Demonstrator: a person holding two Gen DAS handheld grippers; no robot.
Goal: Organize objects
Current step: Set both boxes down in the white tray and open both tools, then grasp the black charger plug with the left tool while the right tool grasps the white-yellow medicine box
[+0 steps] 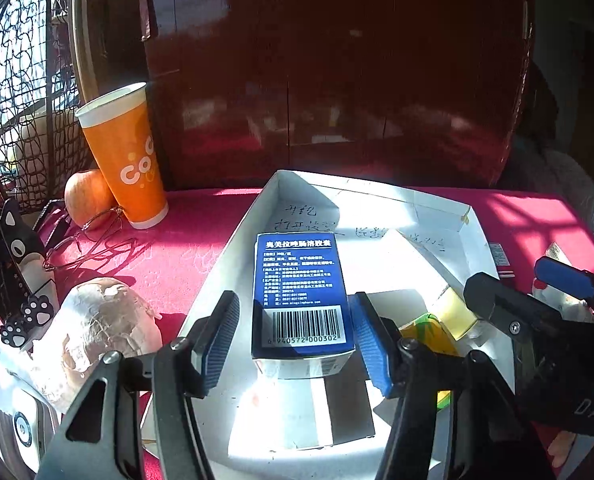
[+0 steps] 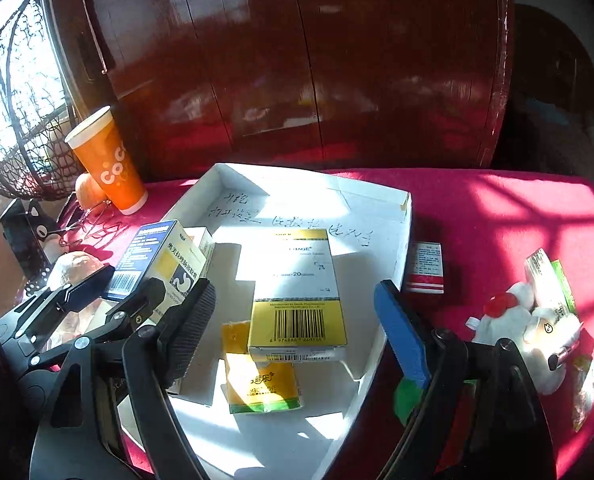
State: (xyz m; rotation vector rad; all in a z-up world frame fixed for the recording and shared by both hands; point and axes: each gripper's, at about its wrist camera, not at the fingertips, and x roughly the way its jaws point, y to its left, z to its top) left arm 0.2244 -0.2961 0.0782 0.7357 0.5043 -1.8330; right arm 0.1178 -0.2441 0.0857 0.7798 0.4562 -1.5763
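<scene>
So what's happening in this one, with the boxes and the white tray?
A person with a gripper in each hand is sorting medicine boxes into a white cardboard tray on a red tablecloth. The left gripper is open around a blue box that sits in the tray, pads clear of its sides. The right gripper is open around a yellow-and-white box lying on a yellow-green box. A small red-and-white box and a plush toy are outside the tray.

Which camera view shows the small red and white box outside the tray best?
The right wrist view: the red and white box lies whole on the red cloth, just right of the white tray. The left wrist view shows only its edge behind the tray wall.
</scene>
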